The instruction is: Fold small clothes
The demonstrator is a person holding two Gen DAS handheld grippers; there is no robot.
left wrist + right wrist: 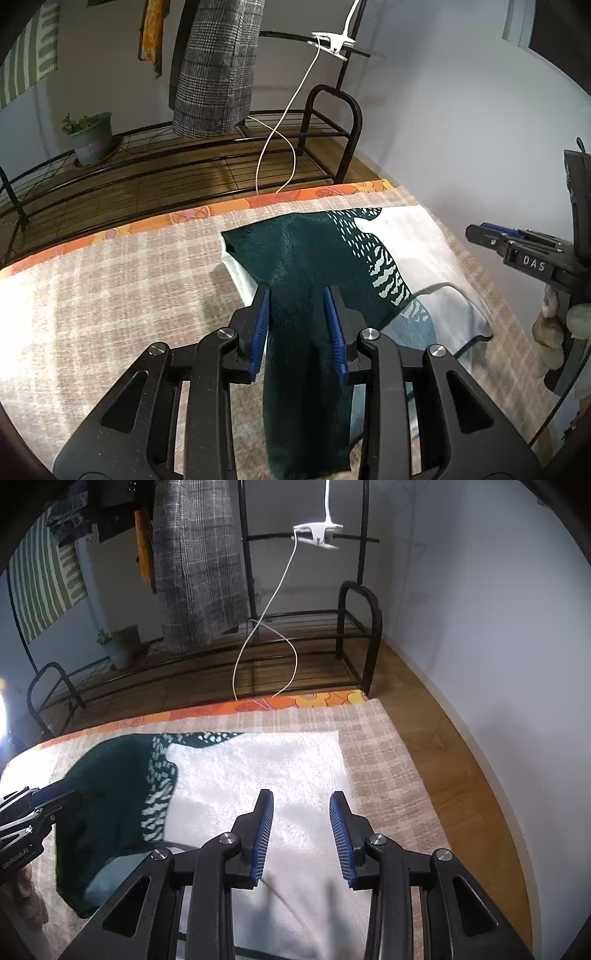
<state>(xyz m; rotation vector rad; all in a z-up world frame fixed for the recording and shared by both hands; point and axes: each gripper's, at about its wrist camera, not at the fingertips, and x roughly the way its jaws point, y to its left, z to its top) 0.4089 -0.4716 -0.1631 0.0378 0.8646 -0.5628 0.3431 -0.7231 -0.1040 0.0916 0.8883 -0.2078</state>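
Note:
A small fleece garment, white with dark green and teal patches, lies flat and folded on a beige checked blanket. My left gripper stands over its dark green part. Its blue pads are apart, and a strip of green cloth runs between and under them without being pinched. In the right wrist view the garment's white half fills the middle. My right gripper hovers open just above it with nothing between its fingers. Each gripper shows at the edge of the other's view: right gripper, left gripper.
An orange floral sheet edges the blanket at the far side. Beyond it stand a low black metal rack, a potted plant, a hanging plaid coat and a white clip lamp with a dangling cable. Wooden floor and a wall lie to the right.

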